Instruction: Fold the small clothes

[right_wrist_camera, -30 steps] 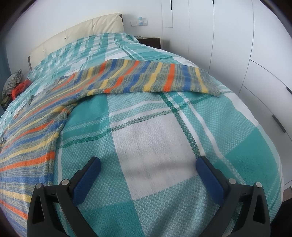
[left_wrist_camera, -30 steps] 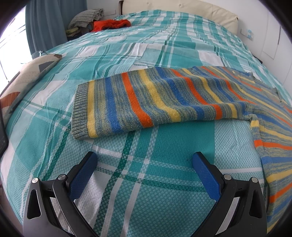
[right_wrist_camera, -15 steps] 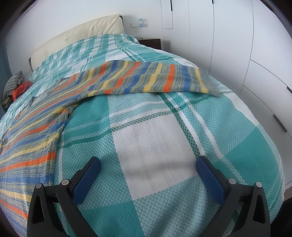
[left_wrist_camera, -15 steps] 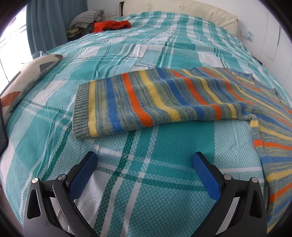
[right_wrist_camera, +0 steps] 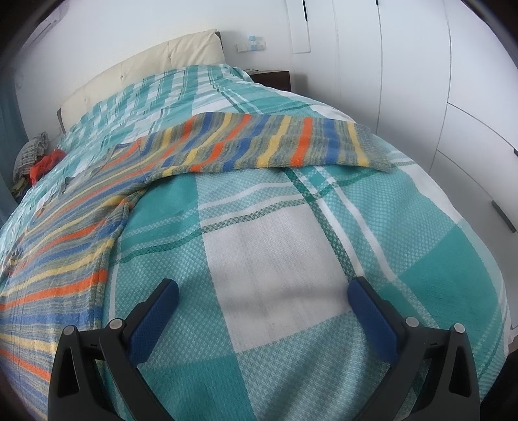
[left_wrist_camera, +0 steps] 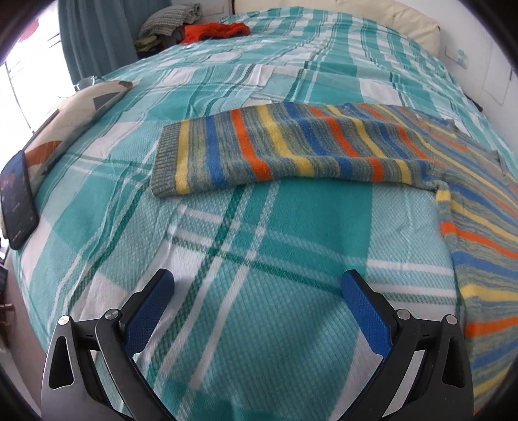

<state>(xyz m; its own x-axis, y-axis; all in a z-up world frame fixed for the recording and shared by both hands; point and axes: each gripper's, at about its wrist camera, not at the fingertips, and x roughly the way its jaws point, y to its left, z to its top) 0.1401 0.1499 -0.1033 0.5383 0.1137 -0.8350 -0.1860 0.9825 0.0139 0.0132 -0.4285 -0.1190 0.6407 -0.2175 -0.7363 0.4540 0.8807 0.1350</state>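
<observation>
A striped knit sweater [left_wrist_camera: 291, 149] in orange, blue, yellow and grey lies flat on the teal plaid bedspread [left_wrist_camera: 259, 307]. Its left sleeve stretches out ahead of my left gripper [left_wrist_camera: 255, 285], cuff to the left, and its body runs down the right edge. In the right wrist view the other sleeve [right_wrist_camera: 275, 145] stretches to the right and the body [right_wrist_camera: 64, 233] lies at the left. My right gripper [right_wrist_camera: 262, 291] hovers over bare bedspread. Both grippers are open and empty, short of the sweater.
A phone [left_wrist_camera: 17, 200] leans on a patterned cushion [left_wrist_camera: 74, 116] at the bed's left edge. A red garment [left_wrist_camera: 213, 30] and grey knitwear [left_wrist_camera: 171, 22] lie at the far corner. White wardrobe doors [right_wrist_camera: 453, 97] stand close on the right, with a headboard [right_wrist_camera: 145, 71] behind.
Both grippers have shifted slightly; the left view has swung a little right and back, bringing the phone into sight. The sweater has not moved.
</observation>
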